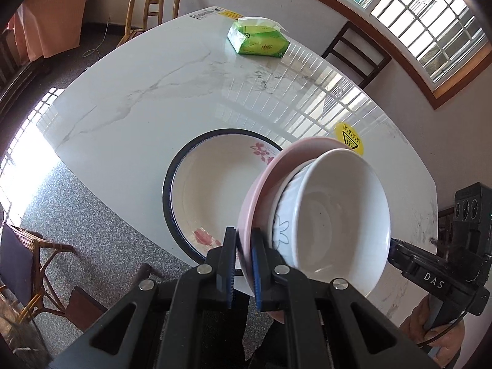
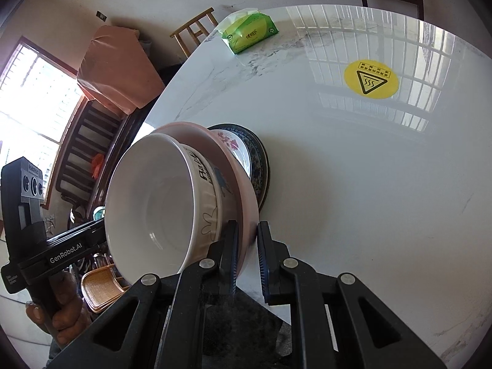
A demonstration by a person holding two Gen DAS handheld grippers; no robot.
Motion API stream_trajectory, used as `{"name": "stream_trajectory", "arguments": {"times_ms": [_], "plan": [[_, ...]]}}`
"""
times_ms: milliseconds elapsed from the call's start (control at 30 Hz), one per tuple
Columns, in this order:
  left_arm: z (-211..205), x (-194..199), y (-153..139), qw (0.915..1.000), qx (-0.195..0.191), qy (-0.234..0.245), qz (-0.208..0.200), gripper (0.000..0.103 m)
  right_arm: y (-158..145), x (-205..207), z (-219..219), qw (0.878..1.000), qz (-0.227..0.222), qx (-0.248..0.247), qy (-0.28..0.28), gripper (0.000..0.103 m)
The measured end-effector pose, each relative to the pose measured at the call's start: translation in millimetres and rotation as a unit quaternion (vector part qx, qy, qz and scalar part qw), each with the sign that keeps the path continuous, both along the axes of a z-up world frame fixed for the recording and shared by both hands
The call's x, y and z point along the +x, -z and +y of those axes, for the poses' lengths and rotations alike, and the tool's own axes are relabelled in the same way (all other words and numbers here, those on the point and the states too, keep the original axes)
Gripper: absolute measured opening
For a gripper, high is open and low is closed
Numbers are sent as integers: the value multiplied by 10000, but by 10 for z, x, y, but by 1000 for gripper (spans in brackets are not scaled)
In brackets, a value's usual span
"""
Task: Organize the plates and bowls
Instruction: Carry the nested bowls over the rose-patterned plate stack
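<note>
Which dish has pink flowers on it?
The blue-rimmed plate lying flat on the table. The pink plate is plain, and the white bowl only has outline drawings.

A white bowl (image 1: 332,215) with line drawings on its outer wall sits nested in a pink plate (image 1: 261,184); both are tilted steeply on edge. Beside them a blue-rimmed floral plate (image 1: 215,184) lies flat on the desk (image 1: 138,107).

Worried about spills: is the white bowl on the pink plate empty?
Empty: the white bowl shows only a bare white inside in both views, sitting in the pink plate.
</note>
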State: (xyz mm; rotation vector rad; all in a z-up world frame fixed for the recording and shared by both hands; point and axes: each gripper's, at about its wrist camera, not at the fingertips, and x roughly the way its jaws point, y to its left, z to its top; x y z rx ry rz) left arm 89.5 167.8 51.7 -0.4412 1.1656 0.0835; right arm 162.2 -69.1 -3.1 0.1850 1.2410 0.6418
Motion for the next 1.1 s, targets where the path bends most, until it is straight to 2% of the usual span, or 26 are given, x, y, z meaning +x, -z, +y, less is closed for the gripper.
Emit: {"name": "stream_trajectory", "arguments": {"times_ms": [433,833,1100], "plan": [[466,175,282,9992,-166,-301,190,9,159,234,511,9996,195,-32,-202,14],[558,273,422,9986,-247,-333,322,9,280,345,621,9990,373,-94,-229,14],[563,277,431,9991,-211,-291,228,9,304,372,634,9988,433,-43,-235,14]]}}
